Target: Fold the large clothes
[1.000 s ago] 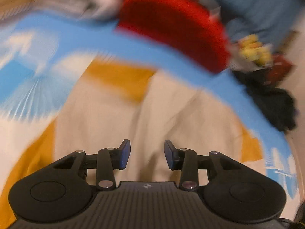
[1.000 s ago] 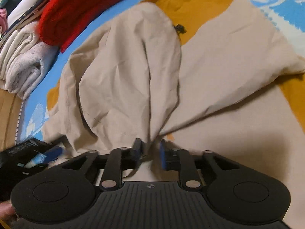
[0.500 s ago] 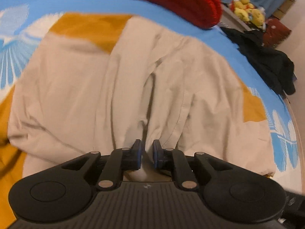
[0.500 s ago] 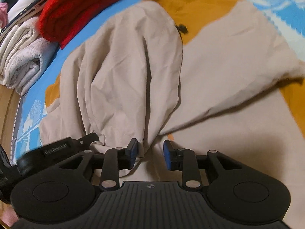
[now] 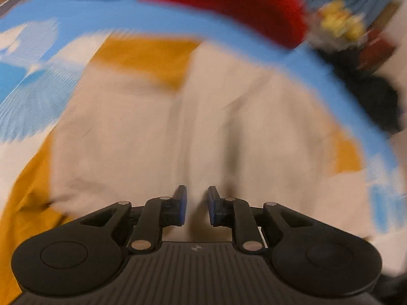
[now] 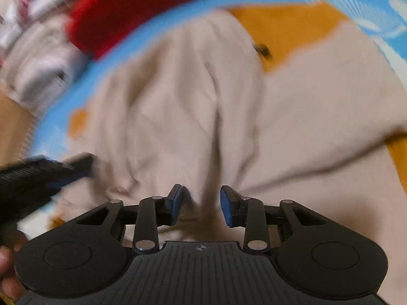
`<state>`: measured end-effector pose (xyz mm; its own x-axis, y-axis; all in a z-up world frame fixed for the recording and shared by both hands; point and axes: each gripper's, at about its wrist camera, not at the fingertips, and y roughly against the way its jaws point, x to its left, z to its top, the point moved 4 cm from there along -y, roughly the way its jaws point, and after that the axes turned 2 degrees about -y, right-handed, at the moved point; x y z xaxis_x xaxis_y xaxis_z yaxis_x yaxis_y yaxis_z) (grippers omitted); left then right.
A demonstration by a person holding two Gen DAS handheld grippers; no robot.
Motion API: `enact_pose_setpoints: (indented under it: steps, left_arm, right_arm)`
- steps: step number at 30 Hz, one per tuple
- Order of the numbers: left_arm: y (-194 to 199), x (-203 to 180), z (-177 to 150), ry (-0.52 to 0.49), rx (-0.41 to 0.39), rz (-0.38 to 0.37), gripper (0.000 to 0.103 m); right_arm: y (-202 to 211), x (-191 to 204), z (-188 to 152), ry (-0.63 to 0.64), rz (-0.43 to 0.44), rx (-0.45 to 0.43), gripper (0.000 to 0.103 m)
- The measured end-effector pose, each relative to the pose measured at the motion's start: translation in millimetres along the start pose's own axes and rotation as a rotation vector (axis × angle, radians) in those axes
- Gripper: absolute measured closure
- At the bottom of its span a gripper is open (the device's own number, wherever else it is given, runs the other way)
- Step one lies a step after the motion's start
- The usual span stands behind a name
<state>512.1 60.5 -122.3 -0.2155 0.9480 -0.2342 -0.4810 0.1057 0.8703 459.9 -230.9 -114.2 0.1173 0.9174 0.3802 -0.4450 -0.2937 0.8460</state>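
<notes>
A large beige garment [image 5: 203, 132] lies crumpled on a blue, white and mustard patterned sheet [image 5: 142, 53]; it also shows in the right wrist view [image 6: 178, 117]. My left gripper [image 5: 197, 204] is open with a small gap, just above the beige cloth, holding nothing. My right gripper [image 6: 201, 203] is open wider over a raised fold of the beige cloth that runs between the fingers. The left gripper shows blurred at the left of the right wrist view [image 6: 45, 170]. Both views are motion-blurred.
A red knit garment [image 5: 229, 2] lies at the sheet's far edge, also in the right wrist view [image 6: 132, 7]. Folded white and grey clothes [image 6: 38, 68] are stacked left of it. Dark clothes [image 5: 368, 96] and yellow plush toys [image 5: 340, 25] lie beyond the right edge.
My left gripper opened from nearly shut on the beige cloth and pulled back. My right gripper opened wider. Both cameras are moving fast now.
</notes>
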Motion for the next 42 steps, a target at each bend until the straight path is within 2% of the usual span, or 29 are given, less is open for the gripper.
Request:
enact_pose_setpoints:
  steps: [3,7,12,16,19,22,24,26,31,33,34,37,39,41,42]
  left_arm:
    - [10.0,14.0,1.4,0.113,0.023,-0.034,0.077]
    - [59.8,7.0,17.1,0.076,-0.085,-0.065,0.075]
    - [122.9,10.7,17.5,0.024,-0.200,-0.105,0.066]
    - [179.0,16.9,6.6,-0.069,-0.347,-0.101,0.062]
    - [216.7,25.7,-25.0,-0.126,-0.436,-0.081,0.061]
    - [248.0,39.8,-63.6,-0.118,-0.422,-0.058,0.061]
    - [273.0,48.3,-91.0,-0.120,-0.412,-0.077,0.061]
    - [300.8,56.2,-117.7,-0.139,-0.416,-0.071,0.061]
    - [365.4,77.0,-184.8,-0.184,-0.478,-0.114,0.061]
    - [378.9,87.9,-213.6,-0.211,-0.515,-0.124,0.064]
    - [381.8,95.4,-230.4,-0.217,-0.533,-0.124,0.068]
    - [391.2,112.4,-251.8,-0.085,-0.525,-0.203,0.075]
    - [396.4,112.9,-258.4,-0.088,-0.548,-0.177,0.075]
    - [391.8,113.2,-265.2,-0.134,-0.549,-0.146,0.075]
    - [383.8,115.0,-269.1,-0.152,-0.533,-0.135,0.075]
  right_arm:
    - [6.1,1.5,2.7,-0.006,-0.019,0.006,0.067]
    - [35.0,11.9,9.8,0.056,-0.053,-0.078,0.067]
    - [101.9,16.4,25.6,0.096,-0.058,-0.304,0.067]
    - [169.4,20.8,31.5,0.156,-0.042,-0.509,0.067]
    - [224.7,21.7,18.7,0.238,-0.039,-0.661,0.067]
    - [280.3,7.1,-7.7,0.259,-0.048,-0.749,0.067]
    - [314.8,-6.2,-34.4,0.236,-0.077,-0.768,0.067]
    - [346.0,-23.5,-64.7,0.230,-0.063,-0.763,0.067]
    - [407.2,-72.8,-132.3,0.188,-0.109,-0.779,0.067]
    - [426.0,-89.4,-159.5,0.177,-0.122,-0.795,0.067]
    - [433.0,-97.0,-172.5,0.176,-0.130,-0.808,0.067]
    - [437.7,-119.9,-213.6,0.169,-0.113,-0.880,0.067]
    - [423.4,-131.1,-242.6,0.201,-0.139,-0.905,0.067]
    - [401.3,-140.0,-249.8,0.158,-0.177,-0.818,0.066]
    - [398.3,-140.7,-246.1,0.117,-0.128,-0.796,0.066]
